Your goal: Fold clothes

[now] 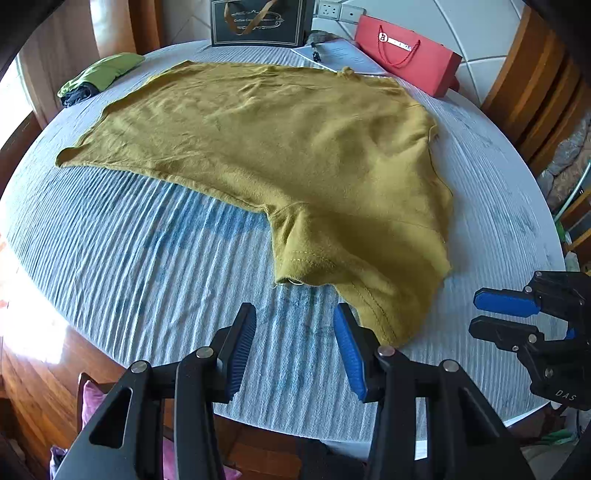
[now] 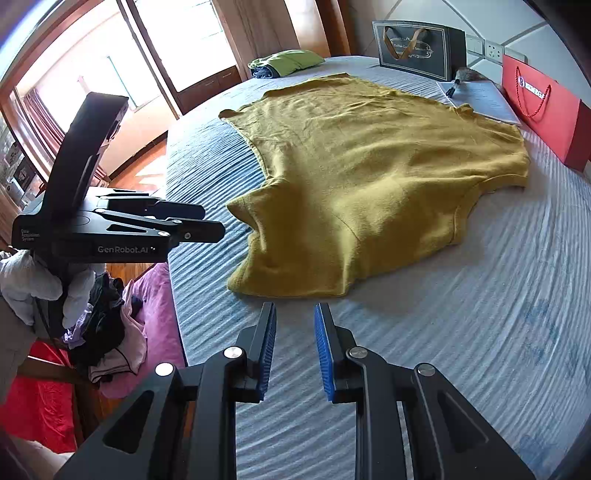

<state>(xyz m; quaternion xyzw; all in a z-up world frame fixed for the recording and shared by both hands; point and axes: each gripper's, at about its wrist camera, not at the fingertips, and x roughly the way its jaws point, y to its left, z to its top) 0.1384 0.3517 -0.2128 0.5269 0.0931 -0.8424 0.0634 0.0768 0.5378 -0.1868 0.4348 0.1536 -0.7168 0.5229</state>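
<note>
A mustard-yellow T-shirt lies spread flat on a table covered with a blue-and-white ribbed cloth. One sleeve points toward me near the front edge. My left gripper hovers just in front of that sleeve, open, with nothing between its blue pads. My right gripper stands open by a narrower gap, just short of the shirt's near edge, and also holds nothing. Each gripper shows in the other's view: the right gripper at the right, the left gripper at the left, held by a gloved hand.
A folded green garment lies at the far edge. A black gift bag, a red bag and papers stand along the back. A pile of clothes sits on a chair beside the table.
</note>
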